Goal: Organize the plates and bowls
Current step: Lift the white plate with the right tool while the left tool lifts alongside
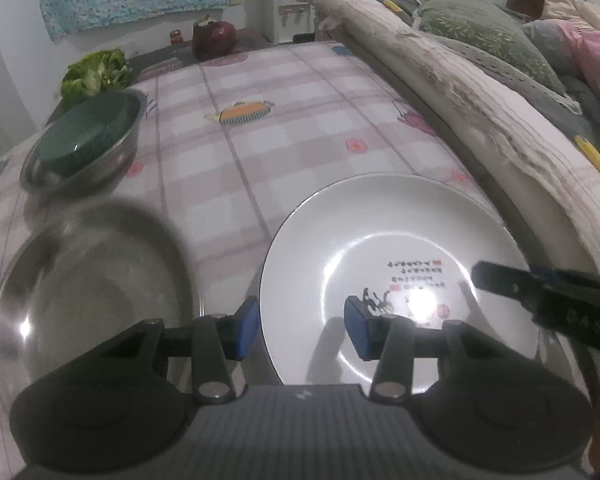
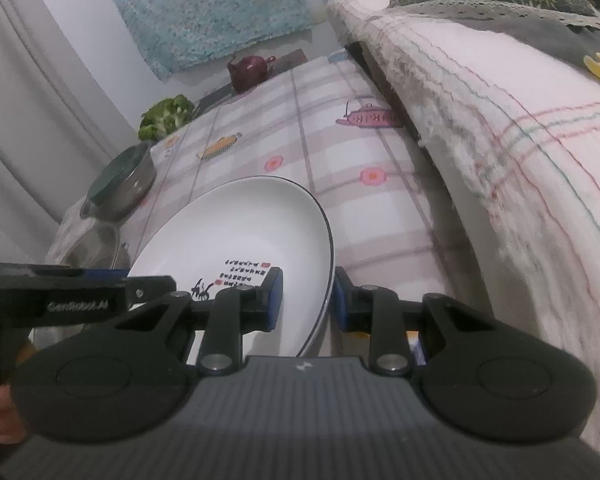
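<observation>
The white round ceramic plate with black writing (image 2: 244, 232) sits at the surface's (image 1: 292, 128) near right edge. Its rim passes between the right gripper's (image 2: 306, 300) narrowly parted pads; whether they press on it I cannot tell. The left gripper (image 1: 300, 328) hangs half open over the plate's left rim, empty. Two steel bowls: one empty (image 1: 88, 280), one holding a green bowl (image 1: 84, 140). The middle lies open.
</observation>
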`<state>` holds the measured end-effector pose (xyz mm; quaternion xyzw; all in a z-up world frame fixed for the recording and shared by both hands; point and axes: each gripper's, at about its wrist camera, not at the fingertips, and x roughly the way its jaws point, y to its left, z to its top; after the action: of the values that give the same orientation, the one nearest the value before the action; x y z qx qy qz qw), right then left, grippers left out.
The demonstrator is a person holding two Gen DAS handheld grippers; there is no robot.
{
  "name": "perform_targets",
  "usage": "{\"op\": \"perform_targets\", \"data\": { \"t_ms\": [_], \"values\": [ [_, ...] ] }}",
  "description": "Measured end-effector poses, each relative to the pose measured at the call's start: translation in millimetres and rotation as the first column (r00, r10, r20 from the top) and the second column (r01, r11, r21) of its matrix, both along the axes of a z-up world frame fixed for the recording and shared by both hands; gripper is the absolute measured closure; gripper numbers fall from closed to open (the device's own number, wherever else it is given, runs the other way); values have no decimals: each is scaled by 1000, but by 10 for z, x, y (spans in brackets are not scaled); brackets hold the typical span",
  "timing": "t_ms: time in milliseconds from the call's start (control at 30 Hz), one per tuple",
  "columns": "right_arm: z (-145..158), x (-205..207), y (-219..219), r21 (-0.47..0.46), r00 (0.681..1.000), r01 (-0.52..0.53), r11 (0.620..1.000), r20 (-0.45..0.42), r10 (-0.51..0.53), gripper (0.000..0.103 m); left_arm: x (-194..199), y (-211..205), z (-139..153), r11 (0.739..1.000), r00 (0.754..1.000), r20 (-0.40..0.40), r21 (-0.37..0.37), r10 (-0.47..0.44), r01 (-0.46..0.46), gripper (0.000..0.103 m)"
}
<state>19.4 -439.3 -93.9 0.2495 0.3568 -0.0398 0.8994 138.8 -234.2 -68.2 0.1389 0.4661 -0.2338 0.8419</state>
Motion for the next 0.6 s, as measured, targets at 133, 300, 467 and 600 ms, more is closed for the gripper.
{"op": "perform_targets", "data": {
  "t_ms": [133, 300, 467, 600],
  "values": [
    [8, -102, 96, -6, 1000, -21, 1000, -2, 21, 78, -219, 222, 22, 1000, 1000, -12, -28, 11, -11, 56],
    [21, -98, 228, -11, 998, -60, 998, -4, 60, 78, -476, 477, 34, 998, 999, -8, -53, 34, -34, 56],
    [32, -60, 335, -9, 996, -86, 996, 6, 86, 78, -647, 597, 9, 998, 999, 40, -56, 23, -20, 56],
    [75, -155, 309, -6, 997, -72, 997, 18, 72, 78, -668, 556, -47, 1000, 997, 76, -15, 10, -9, 56]
  ]
}}
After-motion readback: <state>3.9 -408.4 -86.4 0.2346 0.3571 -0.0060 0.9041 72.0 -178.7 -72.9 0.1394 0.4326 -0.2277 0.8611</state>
